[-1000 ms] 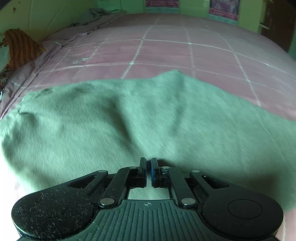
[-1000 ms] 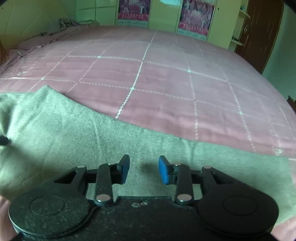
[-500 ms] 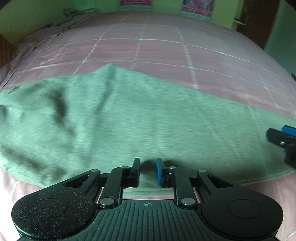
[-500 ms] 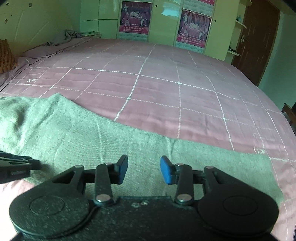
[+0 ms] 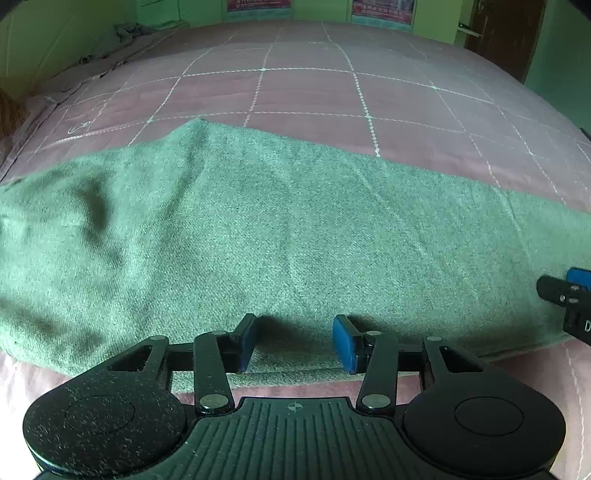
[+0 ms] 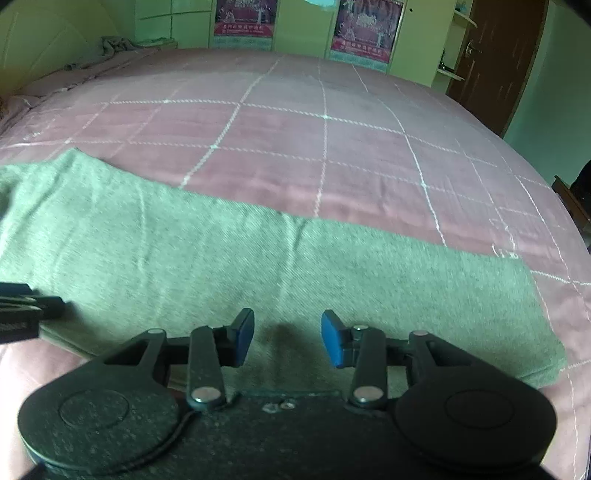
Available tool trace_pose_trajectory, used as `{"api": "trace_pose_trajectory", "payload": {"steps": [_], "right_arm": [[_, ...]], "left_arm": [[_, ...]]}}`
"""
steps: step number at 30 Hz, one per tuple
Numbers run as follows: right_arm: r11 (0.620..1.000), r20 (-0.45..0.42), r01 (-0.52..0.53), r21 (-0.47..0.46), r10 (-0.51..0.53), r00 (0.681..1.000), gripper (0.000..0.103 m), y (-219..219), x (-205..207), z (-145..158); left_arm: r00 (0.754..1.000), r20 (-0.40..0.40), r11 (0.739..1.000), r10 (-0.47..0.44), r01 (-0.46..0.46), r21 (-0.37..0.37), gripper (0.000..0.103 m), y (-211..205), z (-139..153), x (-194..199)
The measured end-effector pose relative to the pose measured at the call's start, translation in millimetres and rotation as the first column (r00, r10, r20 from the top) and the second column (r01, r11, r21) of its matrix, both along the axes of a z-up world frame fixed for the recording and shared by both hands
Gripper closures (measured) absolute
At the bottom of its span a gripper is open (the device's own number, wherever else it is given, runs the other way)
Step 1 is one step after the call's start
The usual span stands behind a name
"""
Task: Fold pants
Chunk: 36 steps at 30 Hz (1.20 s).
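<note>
Pants [image 5: 280, 229] of green cloth lie flat in a long band across the pink checked bedspread [image 5: 306, 92]. Left gripper [image 5: 294, 341] and right gripper [image 6: 287, 338] hover over the near edge, jaws spread wide, holding nothing.

Pants [image 5: 280, 229] are a plain heathered green. Bed [image 5: 306, 92] cover's dusty pink with a thin white grid stitched across it. Each gripper [image 5: 294, 341] [image 6: 287, 336] is black with blue pads, walls [image 6: 303, 26] yellow-green, door [image 6: 495, 55] dark brown.
</note>
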State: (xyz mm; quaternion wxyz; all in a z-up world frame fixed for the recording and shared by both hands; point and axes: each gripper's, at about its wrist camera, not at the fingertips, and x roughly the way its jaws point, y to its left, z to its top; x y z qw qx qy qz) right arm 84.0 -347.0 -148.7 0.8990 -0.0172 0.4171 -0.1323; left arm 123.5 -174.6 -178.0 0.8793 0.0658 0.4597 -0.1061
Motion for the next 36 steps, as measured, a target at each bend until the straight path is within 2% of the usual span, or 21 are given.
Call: {"api": "trace_pose_trajectory", "payload": {"steps": [7, 12, 14, 17, 22, 27, 32, 36], "right_arm": [[0.999, -0.036, 0.013, -0.037, -0.014, 0.999, 0.061, -33, -8, -17], [0.993, -0.041, 0.093, -0.067, -0.096, 0.995, 0.056, -78, -24, -16], [0.989, -0.035, 0.14, -0.053, -0.142, 0.989, 0.059, -91, -29, -7], [0.98, 0.003, 0.197, -0.005, -0.197, 0.98, 0.058, -109, -40, 5], [0.985, -0.046, 0.164, -0.061, -0.167, 0.985, 0.057, -117, -48, -8], [0.972, 0.001, 0.235, 0.008, -0.235, 0.972, 0.057, -139, -59, 12], [0.937, -0.019, 0.337, 0.096, -0.337, 0.941, 0.056, -178, -78, 13], [0.904, -0.033, 0.393, 0.168, -0.393, 0.919, 0.055, -197, -93, 8]], "left_arm": [[1.0, 0.0, 1.0, -0.004, 0.004, 0.001, 0.05, 5, -1, 1], [1.0, 0.012, 1.0, 0.001, -0.001, -0.009, 0.05, 3, 11, 2], [1.0, 0.018, 1.0, -0.016, 0.016, -0.02, 0.05, -5, 16, 4], [0.999, 0.015, 0.999, -0.042, 0.042, -0.029, 0.05, -25, 18, 9], [0.996, 0.0, 0.996, -0.086, 0.086, -0.035, 0.05, -61, 13, 8], [0.993, 0.001, 0.992, -0.12, 0.12, -0.045, 0.05, -86, 14, 4], [0.991, -0.012, 0.988, -0.135, 0.134, -0.07, 0.05, -106, 15, 4], [0.99, -0.008, 0.989, -0.14, 0.139, -0.044, 0.05, -118, 9, 0]]}}
